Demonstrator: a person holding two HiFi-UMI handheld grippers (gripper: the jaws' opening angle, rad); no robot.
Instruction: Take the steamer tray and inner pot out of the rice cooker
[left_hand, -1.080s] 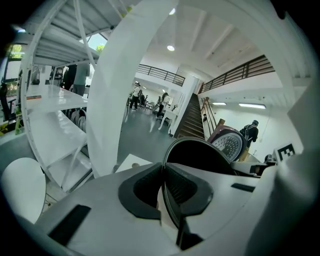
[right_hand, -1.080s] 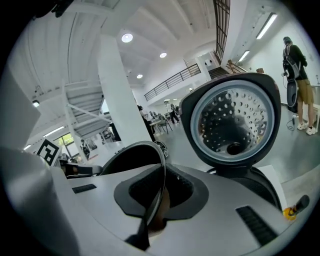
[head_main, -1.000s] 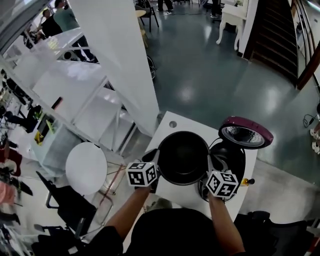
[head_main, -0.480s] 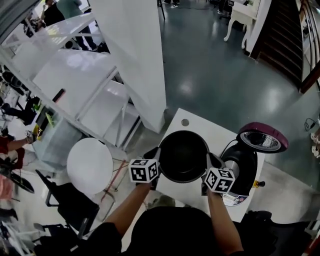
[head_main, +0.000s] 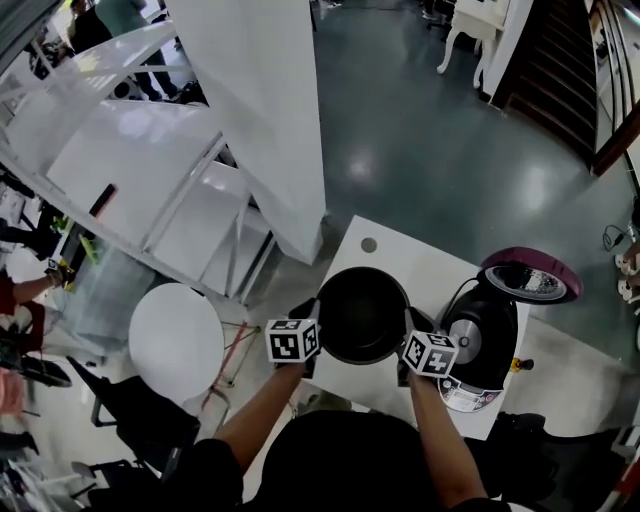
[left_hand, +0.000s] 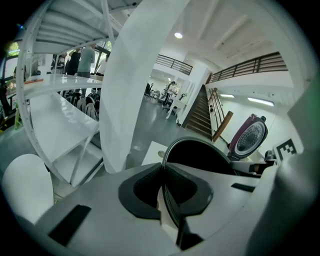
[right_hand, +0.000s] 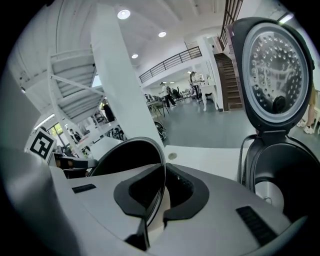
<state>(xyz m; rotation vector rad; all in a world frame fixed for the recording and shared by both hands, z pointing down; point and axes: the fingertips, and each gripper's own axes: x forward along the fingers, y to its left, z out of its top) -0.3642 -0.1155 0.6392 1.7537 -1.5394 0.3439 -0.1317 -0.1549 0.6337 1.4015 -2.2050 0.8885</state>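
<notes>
- The white staircase (head_main: 140, 160) fills the upper left of the head view, above a grey-green glossy floor (head_main: 430, 130).
- The white table (head_main: 420, 262) stands in front of the person; its far part is bare but for a small round hole (head_main: 369, 244).
- A round white top (head_main: 175, 340) stands on the floor to the table's left, apart from it.
- The rice cooker (head_main: 497, 345) sits at the table's right end. Its purple-edged lid (head_main: 530, 280) is swung up and open, and its cavity shows the silver plate at the bottom.
- The inner pot (head_main: 360, 312), black and empty, is out of the cooker. It is just left of the cooker and over the middle of the table, held by its rim on two opposite sides. Whether its base touches the table cannot be told.
- The left gripper (head_main: 308, 313) is clenched on the pot's left rim; in its own view the thin edge runs between the dark pads, which are closed onto it.
- The right gripper (head_main: 410, 326) is clenched on the pot's right rim, the edge pinched between its pads, with the open cooker just to its right.
</notes>
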